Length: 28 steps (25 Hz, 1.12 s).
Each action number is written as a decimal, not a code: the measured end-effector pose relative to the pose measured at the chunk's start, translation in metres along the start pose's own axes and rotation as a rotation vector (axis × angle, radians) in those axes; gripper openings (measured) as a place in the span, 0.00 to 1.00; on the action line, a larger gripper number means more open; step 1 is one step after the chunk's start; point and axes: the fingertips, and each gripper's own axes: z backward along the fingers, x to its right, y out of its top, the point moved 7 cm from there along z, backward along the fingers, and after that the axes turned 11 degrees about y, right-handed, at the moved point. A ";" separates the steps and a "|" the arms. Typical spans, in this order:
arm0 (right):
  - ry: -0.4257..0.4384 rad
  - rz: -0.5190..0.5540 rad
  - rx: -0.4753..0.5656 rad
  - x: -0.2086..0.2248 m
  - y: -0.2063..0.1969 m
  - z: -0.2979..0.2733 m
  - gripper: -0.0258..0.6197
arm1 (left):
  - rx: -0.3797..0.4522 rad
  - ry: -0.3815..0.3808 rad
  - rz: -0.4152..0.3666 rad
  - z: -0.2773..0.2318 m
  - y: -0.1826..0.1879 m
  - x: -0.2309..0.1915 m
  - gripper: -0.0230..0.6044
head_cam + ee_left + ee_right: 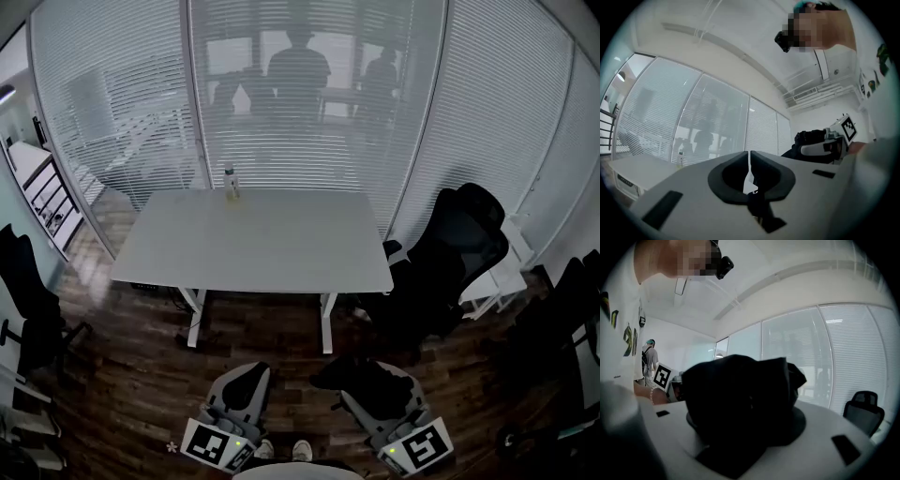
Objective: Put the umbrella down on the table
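A folded black umbrella point(361, 373) sits bunched in my right gripper point(354, 386), low in the head view above the wooden floor and short of the white table point(253, 246). In the right gripper view the umbrella point(740, 397) fills the space between the jaws, which are shut on it. My left gripper point(246, 373) is beside it, on the left. Its jaws meet along a thin slit in the left gripper view point(750, 154), with nothing between them. From there the umbrella point(810, 138) shows at the right.
A small bottle point(232, 184) stands at the table's far edge. A black office chair point(459, 246) is at the table's right end and another chair point(23, 305) at the far left. Behind the table is a glass wall with blinds point(309, 94).
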 end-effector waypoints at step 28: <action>0.073 0.034 -0.058 0.063 0.006 -0.055 0.43 | 0.022 0.027 0.014 -0.072 0.000 -0.027 0.07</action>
